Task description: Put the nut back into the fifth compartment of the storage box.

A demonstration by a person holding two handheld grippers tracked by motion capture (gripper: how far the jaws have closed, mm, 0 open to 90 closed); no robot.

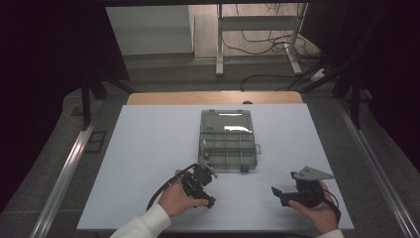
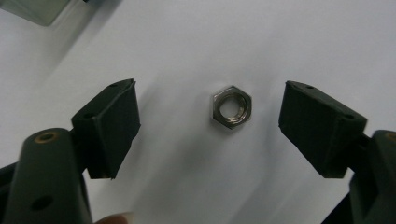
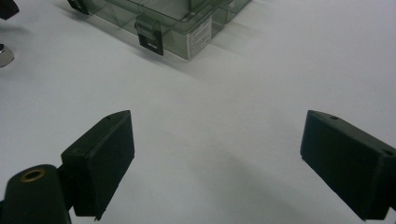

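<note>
White worktop, both tongs gaping and empty.
Left tongs (image 2: 208,126) straddle a steel nut (image 2: 232,107) lying flat near the front edge, just before the open organiser box (image 1: 228,144); right tongs (image 3: 217,161) hover over bare surface. Closing off-centre could skid the nut away.

One bench (image 1: 148,148), white-topped. One clear compartment box (image 1: 227,141) on it, lid open, two latches on its front edge. One steel hex nut (image 2: 232,107) lying loose. Two claws: left claw (image 1: 209,184), right claw (image 1: 280,194). Two hands holding them.
</note>
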